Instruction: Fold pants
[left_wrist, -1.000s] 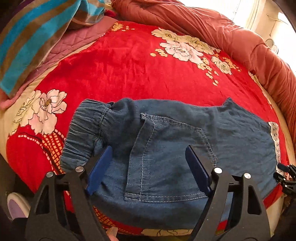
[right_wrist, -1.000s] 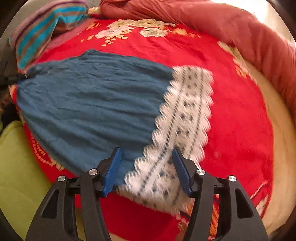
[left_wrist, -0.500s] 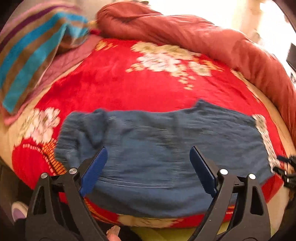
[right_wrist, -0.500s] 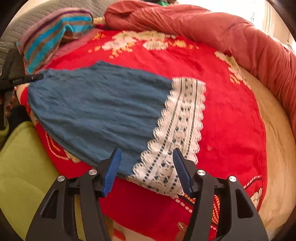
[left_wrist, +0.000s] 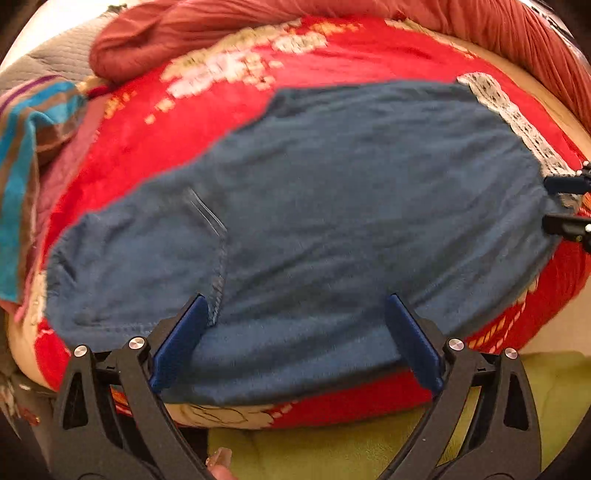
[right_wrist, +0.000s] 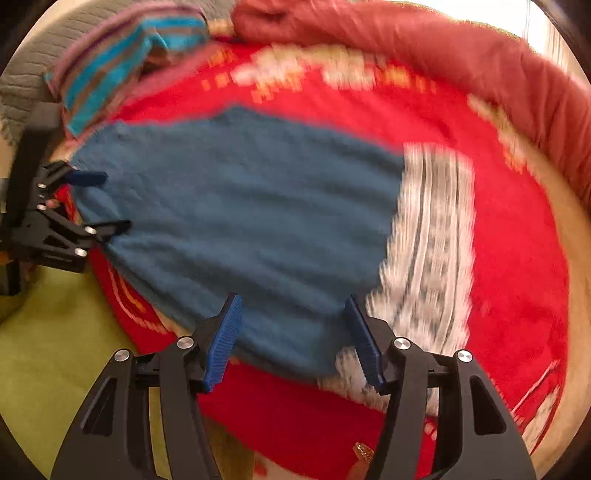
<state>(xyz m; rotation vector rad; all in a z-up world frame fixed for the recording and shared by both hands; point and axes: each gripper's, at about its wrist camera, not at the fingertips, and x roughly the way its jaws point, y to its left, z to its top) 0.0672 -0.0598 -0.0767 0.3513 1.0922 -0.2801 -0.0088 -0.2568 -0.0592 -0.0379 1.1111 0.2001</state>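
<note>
Blue denim pants (left_wrist: 332, 203) lie flat across the bed, folded lengthwise, with a pocket seam (left_wrist: 218, 258) at the left and a white lace hem (left_wrist: 509, 114) at the right. My left gripper (left_wrist: 295, 299) hovers over their near edge; its jaws are opening wide and the pads press on nothing. My right gripper (right_wrist: 293, 299) stands open above the denim (right_wrist: 240, 221), just left of the lace hem (right_wrist: 432, 240). Each gripper shows in the other's view: the right gripper (left_wrist: 565, 206) at the hem end, the left gripper (right_wrist: 99, 203) near the waist end.
The pants rest on a red floral blanket (left_wrist: 166, 122). A rust-coloured duvet (right_wrist: 443, 55) is bunched along the far side and a striped blanket (right_wrist: 110, 77) at the far left. A green cushion (left_wrist: 332, 443) lies below the bed's near edge.
My left gripper has slid right along the pants, away from the waistband, rolled, and spread its jaws wider. The right gripper has shifted slightly left, from over the lace to over the denim.
</note>
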